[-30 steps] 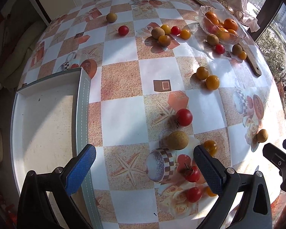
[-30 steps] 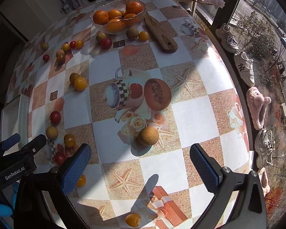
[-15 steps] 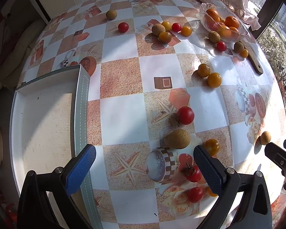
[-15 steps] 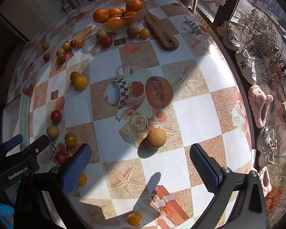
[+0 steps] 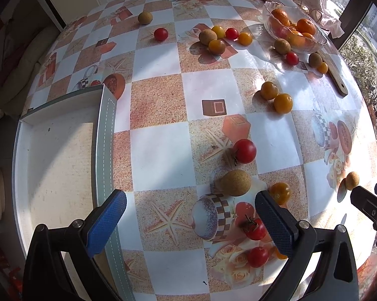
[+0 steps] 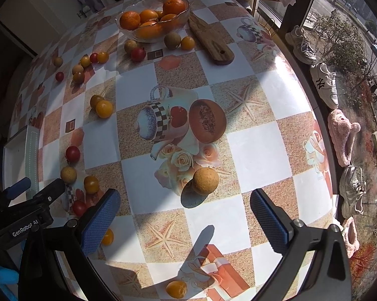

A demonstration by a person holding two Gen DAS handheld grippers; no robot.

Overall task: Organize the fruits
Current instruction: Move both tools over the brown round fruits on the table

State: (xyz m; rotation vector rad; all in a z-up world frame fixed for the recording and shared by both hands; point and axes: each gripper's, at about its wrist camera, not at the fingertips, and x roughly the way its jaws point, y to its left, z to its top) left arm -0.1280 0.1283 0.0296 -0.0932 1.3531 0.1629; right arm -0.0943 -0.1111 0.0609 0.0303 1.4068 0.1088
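Seen only from the left wrist: a white tray [image 5: 55,165] at table's left edge, its grey stitched wall running near-to-far, just beside the left gripper [image 5: 188,222]'s left finger. Spread wide, that gripper, gripping nothing, hovering over a brown round fruit [image 5: 234,182], a red tomato [image 5: 244,151] just beyond it, an orange tomato [image 5: 280,192] touching close to the right finger, and two stemmed red tomatoes [image 5: 255,228] nearer the camera.

Seen only from the right wrist: a lone orange fruit [image 6: 176,289] at the near table edge, plus shoes and slippers [image 6: 342,135] along the window. Right gripper [image 6: 185,219] likewise wide apart and empty, with a tan round fruit [image 6: 205,181] lying just ahead between the fingers, on the printed roses, untouched.

In both: glass bowl [image 6: 153,16] of oranges at the far side, a wooden board [image 6: 211,40] beside it, long axis running away from the camera, handle hole at the nearer end. Fruits round, so no clear long axis or pointing direction
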